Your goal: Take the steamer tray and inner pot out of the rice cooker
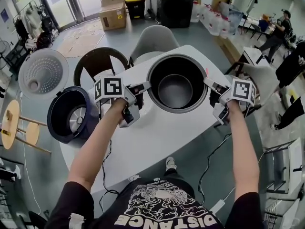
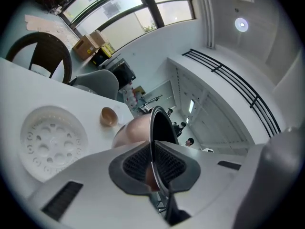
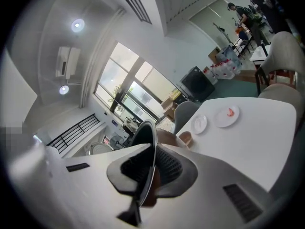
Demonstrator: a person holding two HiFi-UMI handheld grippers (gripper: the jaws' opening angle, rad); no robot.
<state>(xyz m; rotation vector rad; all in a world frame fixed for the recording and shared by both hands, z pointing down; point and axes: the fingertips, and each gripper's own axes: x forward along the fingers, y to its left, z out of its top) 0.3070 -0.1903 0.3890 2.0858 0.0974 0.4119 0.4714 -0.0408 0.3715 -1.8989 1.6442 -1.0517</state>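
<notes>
Black short-sleeved T-shirt, white wave print, white block lettering on chest. Above shirt left: white plastic left gripper, black-and-white square-marker cube. Above shirt right: matching white right gripper. Dark grey ribbed jaw pads. Thin black cable beside shirt.

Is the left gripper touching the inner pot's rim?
Touching. Left gripper view: the left gripper is shut on the inner pot, jaws clamping its thin rim.
</notes>
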